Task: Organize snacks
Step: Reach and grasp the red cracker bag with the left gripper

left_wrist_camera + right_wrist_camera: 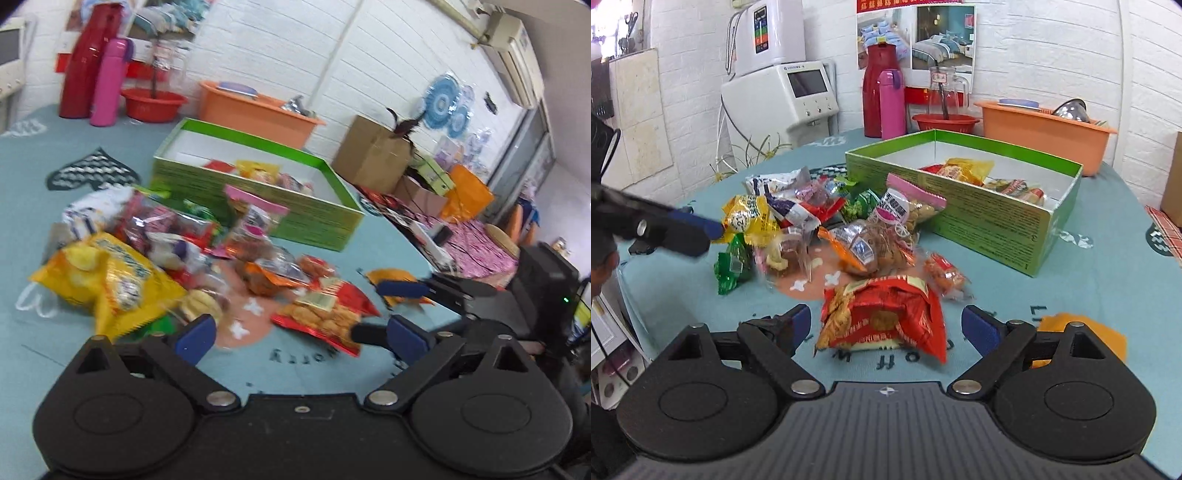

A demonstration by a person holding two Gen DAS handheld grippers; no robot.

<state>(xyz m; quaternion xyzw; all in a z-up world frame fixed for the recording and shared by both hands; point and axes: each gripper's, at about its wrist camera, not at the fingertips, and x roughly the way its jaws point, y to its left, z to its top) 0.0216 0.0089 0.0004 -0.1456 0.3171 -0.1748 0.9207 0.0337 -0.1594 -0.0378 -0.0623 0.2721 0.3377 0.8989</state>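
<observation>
A heap of snack packets (155, 251) lies on the blue tablecloth in front of a green box (266, 199) that holds a few packets (967, 170). My right gripper (886, 326) is open, its fingers on either side of a red snack bag (882, 317) lying on the cloth. The red bag also shows in the left wrist view (321, 314). My left gripper (299, 334) is open and empty, low over the cloth beside a yellow chip bag (110, 280). The right gripper's fingers (402, 290) show at the right in the left wrist view.
A red flask (877, 92), pink bottle (892, 105), red bowl (945, 122) and orange tub (1045, 129) stand behind the box. A white appliance (783, 92) is at the back left. An orange packet (1078, 332) lies by my right finger.
</observation>
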